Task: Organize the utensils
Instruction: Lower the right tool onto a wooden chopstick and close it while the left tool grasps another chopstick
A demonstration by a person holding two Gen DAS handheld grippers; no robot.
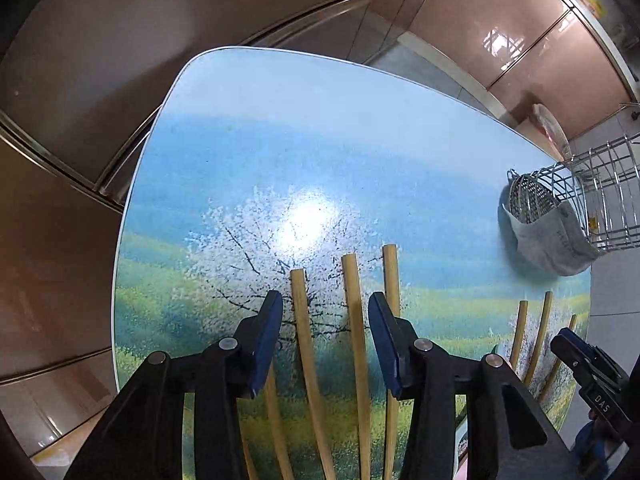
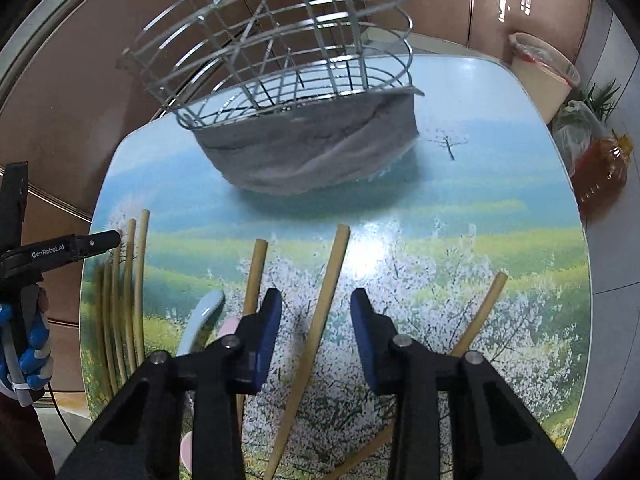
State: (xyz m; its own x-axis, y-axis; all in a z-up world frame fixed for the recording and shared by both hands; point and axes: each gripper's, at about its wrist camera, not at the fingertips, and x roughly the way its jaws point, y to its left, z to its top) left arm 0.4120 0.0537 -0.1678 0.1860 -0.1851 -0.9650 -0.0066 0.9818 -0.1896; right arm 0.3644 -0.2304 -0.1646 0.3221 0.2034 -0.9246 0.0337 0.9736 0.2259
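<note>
**Two claws over loose chopsticks, neither one clenched yet**

I hold a claw in each hand over the table [image 1: 280, 128], a glossy top printed with a landscape. My left gripper [image 1: 325, 304] hangs over a fan of bamboo chopsticks [image 1: 354, 320] near the table's near edge; two sticks lie in the gap between its blue pads [image 1: 267, 340], a third shows just past the far pad. The jaws stand part open and the pads press on nothing, so this claw is released.

My right gripper [image 2: 316, 304] is the same: part open, with one chopstick [image 2: 320, 336] running slantwise through the gap and touching neither pad. Another stick [image 2: 253, 276] lies beside its left pad, and one more [image 2: 480, 312] lies out to the right. A pale blue spoon [image 2: 202, 324] rests to the left, near the near edge.

The wire basket [image 2: 280, 60], its base wrapped in grey cloth [image 2: 312, 160], stands toward the table's far edge, well apart from the sticks; I judge that is where they belong.

These sticks look light, stiff and smooth, and on this slick top I expect them to roll or skate away. I would pinch across the shaft near the middle, squarely, so the stick does not pivot. Taking two at once risks one slipping free.
</note>
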